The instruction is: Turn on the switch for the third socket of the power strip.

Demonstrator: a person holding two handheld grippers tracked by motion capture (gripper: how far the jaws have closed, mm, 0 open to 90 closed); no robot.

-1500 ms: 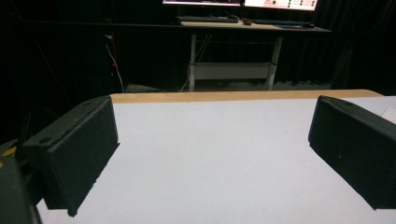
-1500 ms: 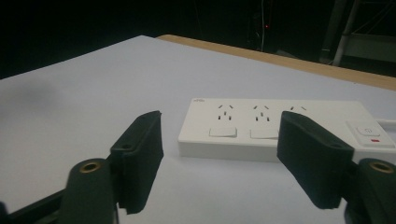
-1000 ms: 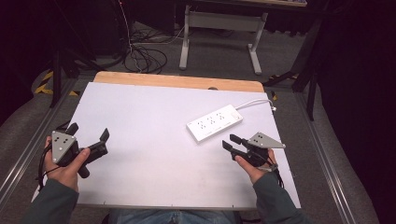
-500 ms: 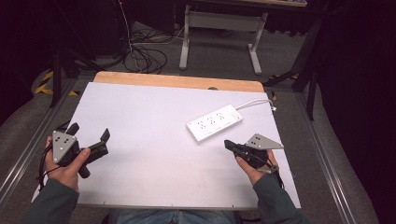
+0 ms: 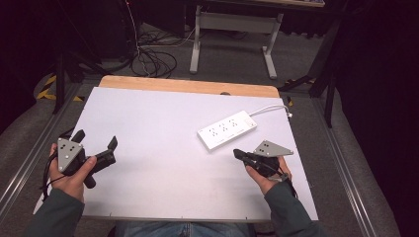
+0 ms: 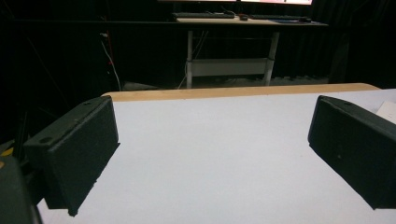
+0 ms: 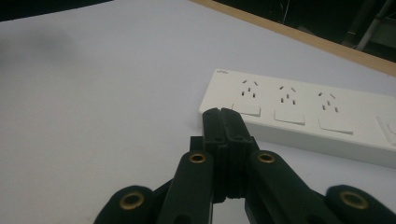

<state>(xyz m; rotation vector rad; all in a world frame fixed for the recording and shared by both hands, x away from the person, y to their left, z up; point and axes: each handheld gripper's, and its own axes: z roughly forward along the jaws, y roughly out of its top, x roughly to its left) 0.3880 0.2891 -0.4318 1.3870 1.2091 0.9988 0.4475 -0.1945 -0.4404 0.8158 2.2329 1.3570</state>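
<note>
We held the right hand-held gripper low over the white-topped desk with a wooden far edge, its jaws pressed together on nothing and its tip just beside the near end of the white rectangular plastic power strip, which we judged a stance for nudging or pressing the strip rather than grasping it. The left hand-held gripper rested well apart at the desk's left side with its jaws spread wide, seemingly waiting its turn. The strip lay flat and slantwise on the right half of the desk, three socket groups facing up, its white cord trailing toward the far right corner.
</note>
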